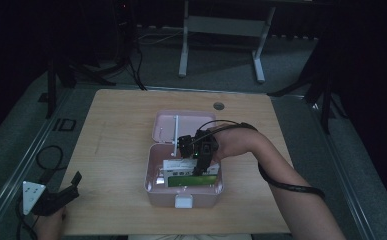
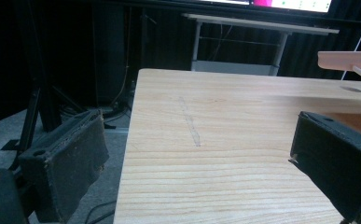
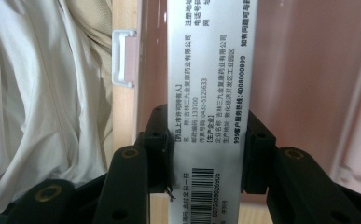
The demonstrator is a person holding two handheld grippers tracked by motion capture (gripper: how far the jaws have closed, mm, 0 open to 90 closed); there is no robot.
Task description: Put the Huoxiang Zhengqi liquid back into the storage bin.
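An open pink box (image 1: 153, 187) stands mid-table with its lid (image 1: 167, 127) laid back. My right gripper (image 1: 200, 162) reaches down into it, shut on a long silver-white medicine carton (image 3: 211, 70) printed with text and a barcode; the pads (image 3: 162, 154) press on its two long sides. In the high view the carton (image 1: 175, 164) lies just above a green-faced pack (image 1: 191, 181) inside the box. My left gripper (image 1: 72, 186) rests at the table's front left corner, open, with nothing between its jaws. In the left gripper view its fingertips (image 2: 71, 158) frame bare wood.
The box's white latch (image 1: 184, 201) faces the front edge of the wooden table (image 1: 116, 150). A round hole (image 1: 219, 106) lies near the far edge. A desk frame (image 1: 221, 30) stands on the floor beyond. Light fabric (image 3: 43, 93) hangs past the table edge.
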